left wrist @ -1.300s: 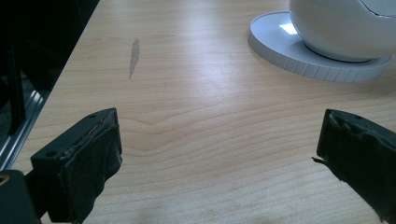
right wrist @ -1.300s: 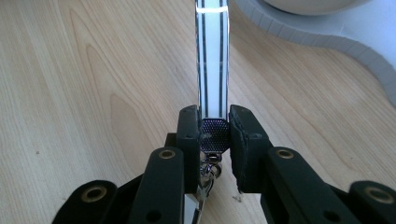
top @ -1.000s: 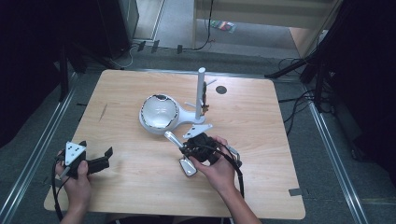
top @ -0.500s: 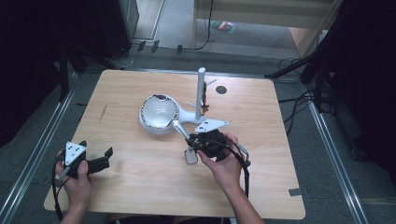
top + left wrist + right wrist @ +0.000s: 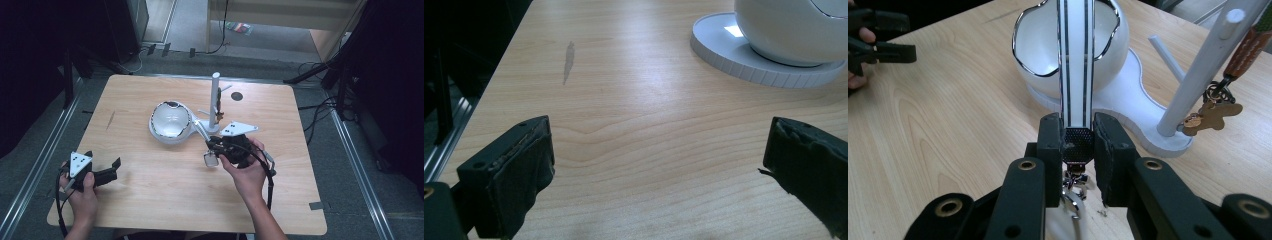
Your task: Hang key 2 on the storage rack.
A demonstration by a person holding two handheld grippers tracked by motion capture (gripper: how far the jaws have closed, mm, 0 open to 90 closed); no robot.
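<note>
While the left claw (image 5: 102, 176) rests spread wide and empty near the tabletop's (image 5: 150, 200) left front corner, the right claw (image 5: 1078, 150) is clenched on the dark end of a white strap with black stripes (image 5: 1075, 65). That strap runs up from the jaws toward the white bowl-shaped stand (image 5: 1068, 50). A peg post (image 5: 1208, 65) beside it carries a bone-shaped charm (image 5: 1212, 116).
</note>
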